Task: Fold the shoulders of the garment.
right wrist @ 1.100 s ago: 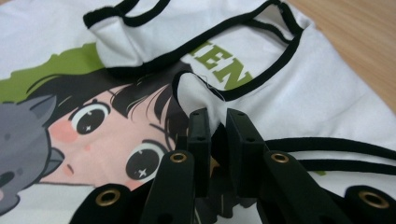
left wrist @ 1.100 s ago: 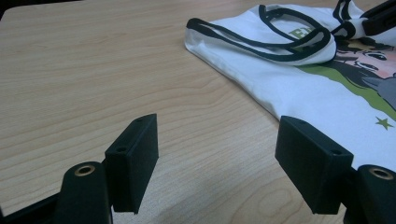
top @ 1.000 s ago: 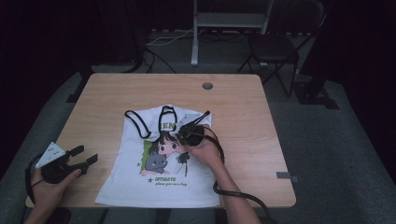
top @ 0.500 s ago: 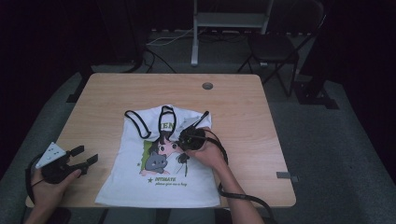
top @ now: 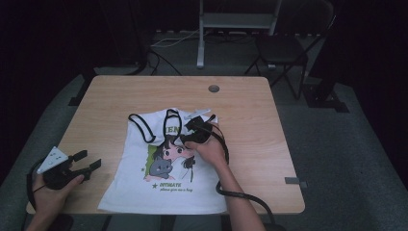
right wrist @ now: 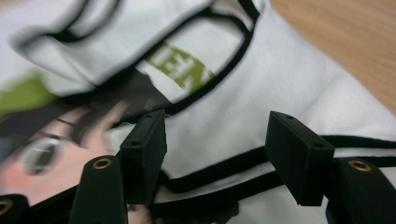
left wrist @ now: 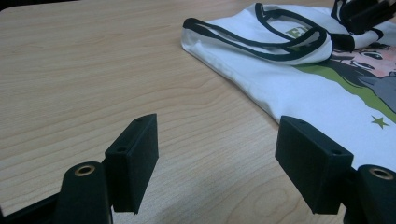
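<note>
Nearest, the left gripper [top: 85, 162] rests on the bare wooden table [top: 250, 101], jaws spread, empty. Beyond it lies a white sleeveless shirt [top: 144, 187], soft, black-trimmed, cartoon-printed. Over its neckline the right gripper [top: 192, 126] has just been opening, pinching nothing.

White tank top [top: 166, 180] flat at frame centre on table [top: 250, 103]; my right hand-held gripper [top: 196, 126] over its neckline, jaws just opening; left hand-held gripper [top: 84, 161] parked lower left, jaws apart.
</note>
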Available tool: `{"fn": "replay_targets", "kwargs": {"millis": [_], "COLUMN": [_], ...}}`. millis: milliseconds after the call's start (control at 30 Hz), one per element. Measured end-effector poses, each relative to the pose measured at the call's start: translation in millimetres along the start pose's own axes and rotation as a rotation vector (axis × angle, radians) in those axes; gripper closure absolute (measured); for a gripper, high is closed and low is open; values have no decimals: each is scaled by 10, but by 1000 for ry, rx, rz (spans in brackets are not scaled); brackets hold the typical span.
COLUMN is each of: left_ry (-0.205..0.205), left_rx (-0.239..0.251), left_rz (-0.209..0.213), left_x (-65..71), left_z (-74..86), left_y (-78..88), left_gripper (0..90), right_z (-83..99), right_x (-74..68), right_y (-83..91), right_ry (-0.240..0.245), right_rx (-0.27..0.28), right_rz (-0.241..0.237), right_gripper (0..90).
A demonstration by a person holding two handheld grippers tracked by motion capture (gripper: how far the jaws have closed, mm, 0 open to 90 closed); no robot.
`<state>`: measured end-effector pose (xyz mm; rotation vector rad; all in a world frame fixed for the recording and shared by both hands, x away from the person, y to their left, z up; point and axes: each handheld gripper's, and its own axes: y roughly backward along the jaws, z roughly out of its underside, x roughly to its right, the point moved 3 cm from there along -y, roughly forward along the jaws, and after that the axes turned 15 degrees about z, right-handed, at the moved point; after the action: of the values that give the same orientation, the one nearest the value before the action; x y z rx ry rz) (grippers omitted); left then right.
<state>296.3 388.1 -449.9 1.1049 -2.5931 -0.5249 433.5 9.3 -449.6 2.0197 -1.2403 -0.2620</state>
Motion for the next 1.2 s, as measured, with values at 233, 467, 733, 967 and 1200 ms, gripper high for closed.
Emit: {"fn": "replay_targets", "kwargs": {"millis": [233, 467, 733, 967, 1200], "left_ry": [-1, 0, 5, 14, 34], "left_rx": [0, -1, -1, 3, 31], "left_rz": [3, 2, 1, -2, 15], "left_x": [3, 3, 0, 3, 6], "left_z": [0, 0, 0, -1, -20], "left_y": [-5, -5, -1, -6, -29], "left_gripper": [296, 296, 296, 296, 296], "right_z": [46, 79, 66, 129, 355], "right_x": [-72, -137, -77, 175, 571], "right_y": [7, 86, 127, 262, 432], "right_ry": [47, 114, 55, -69, -171], "right_rx": [12, 20, 43, 68, 93], "right_rz": [20, 32, 16, 43, 84], "right_gripper": [369, 353, 262, 126, 125]}}
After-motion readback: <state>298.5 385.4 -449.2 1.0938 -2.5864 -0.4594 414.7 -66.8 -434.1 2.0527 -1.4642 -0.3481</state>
